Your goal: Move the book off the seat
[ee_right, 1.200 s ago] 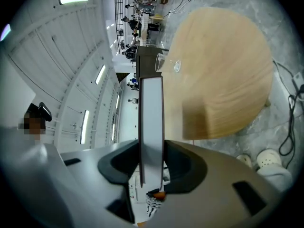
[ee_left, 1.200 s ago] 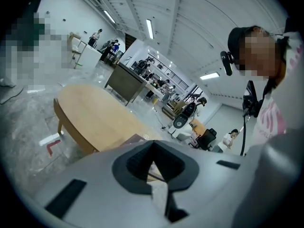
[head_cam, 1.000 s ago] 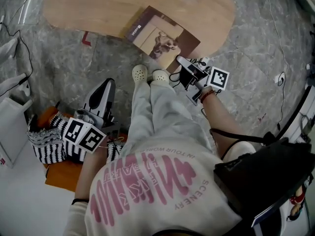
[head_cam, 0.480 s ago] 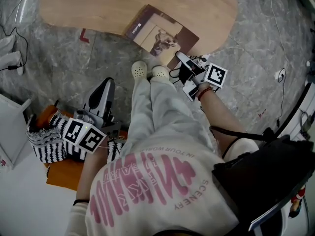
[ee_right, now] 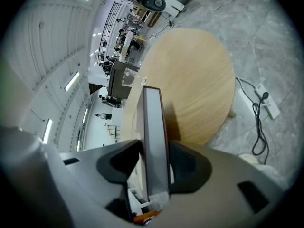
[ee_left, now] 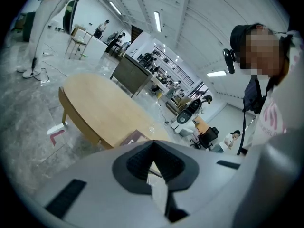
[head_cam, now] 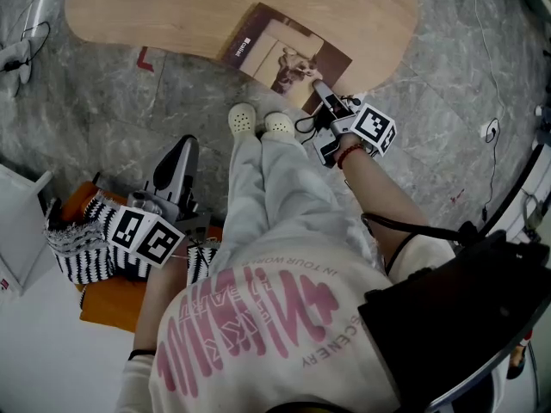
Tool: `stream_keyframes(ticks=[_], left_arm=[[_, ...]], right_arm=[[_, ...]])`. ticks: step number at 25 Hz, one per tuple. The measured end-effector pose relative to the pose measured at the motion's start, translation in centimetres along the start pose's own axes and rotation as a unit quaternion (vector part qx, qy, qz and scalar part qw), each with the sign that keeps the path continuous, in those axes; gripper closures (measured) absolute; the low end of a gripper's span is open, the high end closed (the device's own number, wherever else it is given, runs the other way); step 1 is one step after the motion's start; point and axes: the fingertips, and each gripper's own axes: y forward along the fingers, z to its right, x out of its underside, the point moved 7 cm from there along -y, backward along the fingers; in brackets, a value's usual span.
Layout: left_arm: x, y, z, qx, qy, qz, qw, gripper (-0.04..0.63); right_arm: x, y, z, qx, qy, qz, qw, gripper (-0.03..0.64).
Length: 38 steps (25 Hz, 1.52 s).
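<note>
Clamped at its edge by the right gripper [head_cam: 322,93], the book [head_cam: 284,48] had been carried slightly farther onto the wooden bench [head_cam: 172,11], while the left gripper [head_cam: 182,147] was kept closed on nothing.

Bright, even indoor light from long white ceiling strip lamps [ee_left: 156,20], blown out in the left gripper view. Both gripper views fisheye, corners vignetted black, foreground soft. Thin brown-covered book [ee_right: 153,127] throws dark shadow on pale oval wooden table [ee_right: 199,80]. Head view sharp.
</note>
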Motion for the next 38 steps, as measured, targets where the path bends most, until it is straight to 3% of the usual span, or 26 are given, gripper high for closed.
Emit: stream_keyframes(ticks=[8,13,28,34,38], left_arm=[[0.8,-0.6,-0.1,0.001,-0.012,0.0,0.9999,0.586],[0.6,-0.8,-0.7,-0.003,-0.013,0.001,0.9999,0.586],[1.2,-0.6,-0.7,-0.01,-0.02,0.005,0.9997,0.586],[1.6,-0.9,0.2,-0.008,-0.018,0.008,0.9998,0.586],[1.8,-1.3,0.7,-0.011,-0.015,0.014,0.9997,0.586]], right_arm=[[-0.8,0.5,0.9,0.021,-0.023,0.004,0.999,0.421],[-1.0,0.8,1.9,0.067,-0.04,0.0,0.997,0.418],[-1.1,1.5,2.4,0.091,-0.056,-0.008,0.994,0.417],[-1.6,1.7,1.6,0.151,-0.109,-0.028,0.982,0.413],[-1.8,1.4,1.8,0.167,-0.094,-0.037,0.981,0.411]])
